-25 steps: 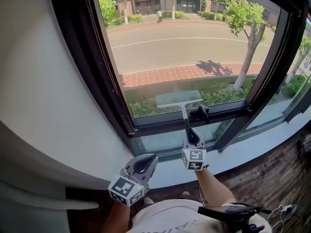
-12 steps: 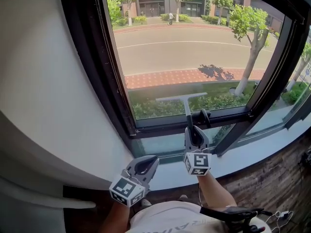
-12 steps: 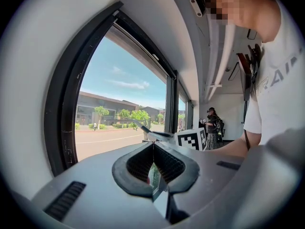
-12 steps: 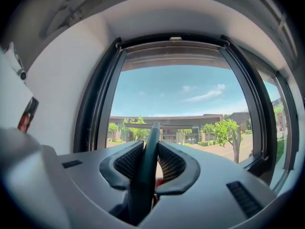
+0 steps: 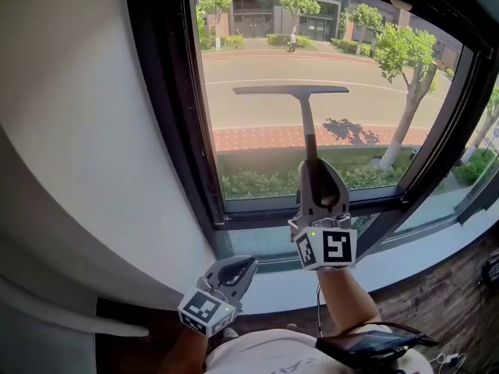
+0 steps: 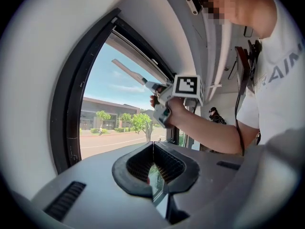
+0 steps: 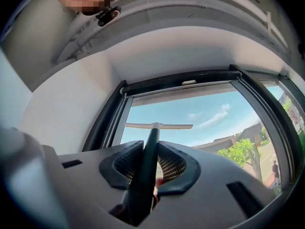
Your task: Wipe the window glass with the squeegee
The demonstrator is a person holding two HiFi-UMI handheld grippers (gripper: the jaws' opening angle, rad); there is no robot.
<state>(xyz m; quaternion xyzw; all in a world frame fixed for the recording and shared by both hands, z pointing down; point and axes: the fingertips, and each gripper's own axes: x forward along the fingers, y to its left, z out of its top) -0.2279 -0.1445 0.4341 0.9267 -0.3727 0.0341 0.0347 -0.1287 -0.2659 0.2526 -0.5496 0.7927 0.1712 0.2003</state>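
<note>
The squeegee [image 5: 309,127] has a dark handle and a long thin blade [image 5: 290,90] that lies level against the upper half of the window glass [image 5: 359,92]. My right gripper [image 5: 313,168] is shut on the squeegee handle, raised in front of the pane. In the right gripper view the handle [image 7: 147,168] runs up between the jaws of my right gripper [image 7: 150,150] to the blade [image 7: 158,126]. My left gripper [image 5: 236,269] hangs low by the sill, shut and empty. The left gripper view shows its jaws pressed together, and beyond them the squeegee [image 6: 127,71].
A black window frame [image 5: 168,131] borders the pane, with a white wall [image 5: 70,146] to its left. A pale sill [image 5: 390,259] runs below, and dark wooden flooring [image 5: 460,302] lies at the lower right. Another person [image 6: 213,114] stands far back in the room.
My right gripper has lifted the squeegee from near the bottom of the pane to its upper half. The left gripper has stayed low near the sill.
</note>
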